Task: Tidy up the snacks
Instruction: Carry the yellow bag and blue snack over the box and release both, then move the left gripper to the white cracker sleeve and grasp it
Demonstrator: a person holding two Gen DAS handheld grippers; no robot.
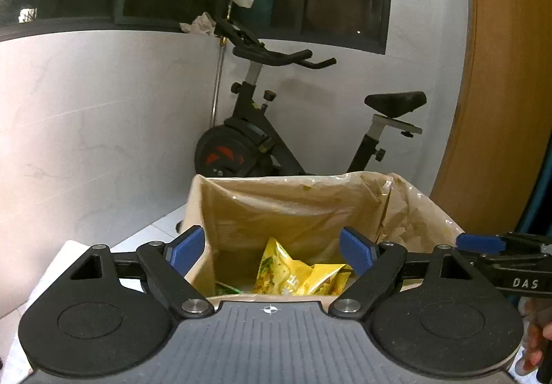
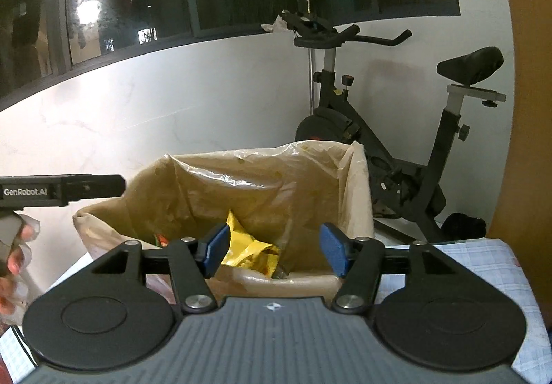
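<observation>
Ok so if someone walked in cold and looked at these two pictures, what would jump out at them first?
Probably the bin lined with a tan plastic bag, dead centre in both views, with a crumpled yellow snack packet lying at its bottom. Behind it a black exercise bike stands against the white wall under a dark window. In the foreground, the blue pads of the left hand-held gripper and right hand-held gripper stand apart, empty, over the bin's near edge.

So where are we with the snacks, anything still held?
Done: yellow snack packets lie at the bottom of the plastic-lined bin, with a green packet beside them. In hand: nothing; the left gripper and right gripper are both open and empty over the bin. Left: no other snacks show in these views.
</observation>
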